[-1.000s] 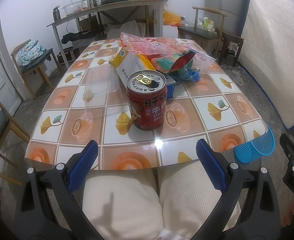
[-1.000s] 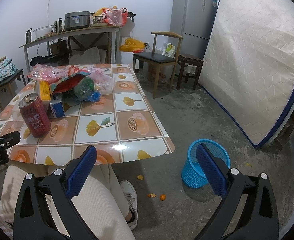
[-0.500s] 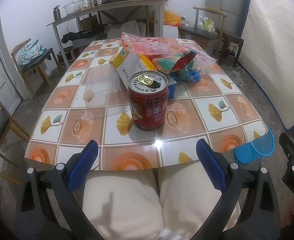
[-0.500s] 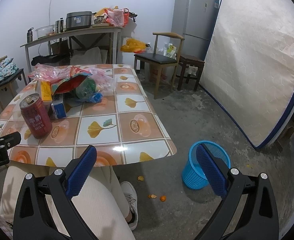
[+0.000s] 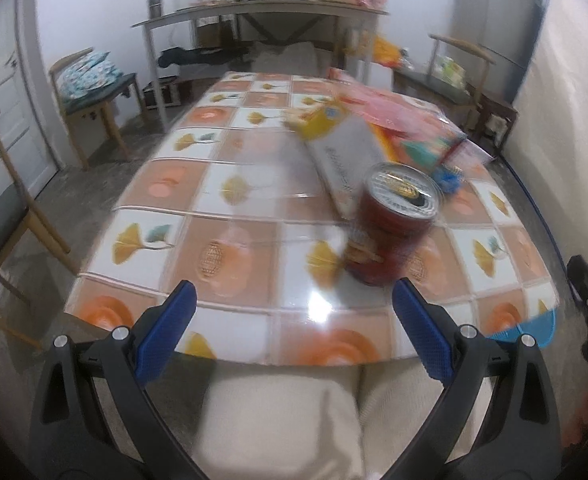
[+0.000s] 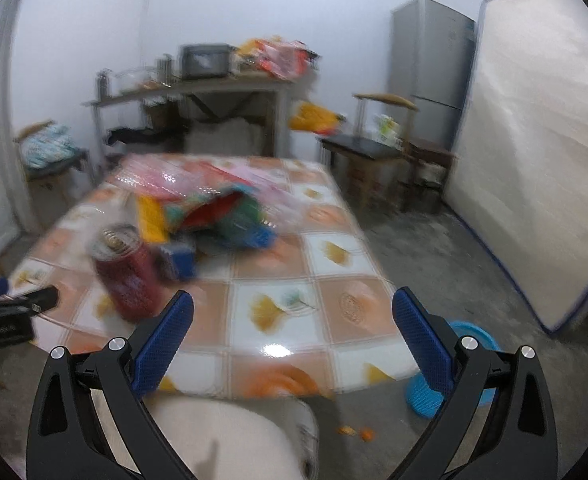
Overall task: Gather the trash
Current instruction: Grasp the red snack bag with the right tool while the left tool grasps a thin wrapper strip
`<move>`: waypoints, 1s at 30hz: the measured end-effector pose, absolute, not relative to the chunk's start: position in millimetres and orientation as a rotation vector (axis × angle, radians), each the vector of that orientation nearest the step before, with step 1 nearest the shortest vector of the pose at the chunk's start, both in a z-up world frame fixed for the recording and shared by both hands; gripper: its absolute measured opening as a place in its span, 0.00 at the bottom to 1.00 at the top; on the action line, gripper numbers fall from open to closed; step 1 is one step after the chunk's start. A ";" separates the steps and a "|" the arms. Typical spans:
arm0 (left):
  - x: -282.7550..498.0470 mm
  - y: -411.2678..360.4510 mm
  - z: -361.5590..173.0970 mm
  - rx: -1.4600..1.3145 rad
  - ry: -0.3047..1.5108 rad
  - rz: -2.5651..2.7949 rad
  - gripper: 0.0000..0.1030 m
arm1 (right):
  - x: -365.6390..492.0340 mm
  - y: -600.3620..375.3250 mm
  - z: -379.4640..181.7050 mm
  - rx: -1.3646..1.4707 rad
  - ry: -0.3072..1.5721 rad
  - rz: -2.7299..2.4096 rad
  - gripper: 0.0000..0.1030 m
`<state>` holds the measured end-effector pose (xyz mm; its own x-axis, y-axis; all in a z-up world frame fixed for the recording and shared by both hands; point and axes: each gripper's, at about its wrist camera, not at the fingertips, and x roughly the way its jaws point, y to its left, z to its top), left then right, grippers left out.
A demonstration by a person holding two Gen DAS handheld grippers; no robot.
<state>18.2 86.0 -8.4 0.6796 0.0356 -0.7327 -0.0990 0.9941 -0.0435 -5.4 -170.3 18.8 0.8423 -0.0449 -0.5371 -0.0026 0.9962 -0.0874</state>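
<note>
Both tools gaping wide, gripping nothing: left tool (image 5: 292, 336), right tool (image 6: 292, 334). Red can (image 5: 393, 226) standing near bench (image 5: 234, 248) front edge, opened. Risk: careless nudge tipping it, dregs spilling.

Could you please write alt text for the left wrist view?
An open left gripper hovers at the near edge of a tiled table, empty. Ahead to its right stands a red can, blurred, with a white carton and colourful wrappers behind.
</note>
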 end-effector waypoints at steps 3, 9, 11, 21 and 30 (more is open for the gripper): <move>25.7 111.1 -10.6 -0.105 0.809 0.096 0.92 | 8.3 -143.9 16.6 -0.073 0.555 0.102 0.94; 41.6 151.3 -10.8 -0.147 0.789 0.091 0.92 | 29.4 -105.2 17.4 -0.112 0.562 0.247 0.94; 48.1 162.2 -4.5 -0.175 0.765 0.044 0.92 | 37.2 -104.4 21.7 -0.092 0.561 0.247 0.94; 122.4 150.5 55.1 -0.237 0.641 -0.308 0.92 | 87.3 -145.6 35.4 0.073 0.592 0.143 0.94; 222.0 93.2 38.4 -0.166 0.878 -0.379 0.75 | 116.5 -170.3 39.8 0.102 0.574 0.143 0.94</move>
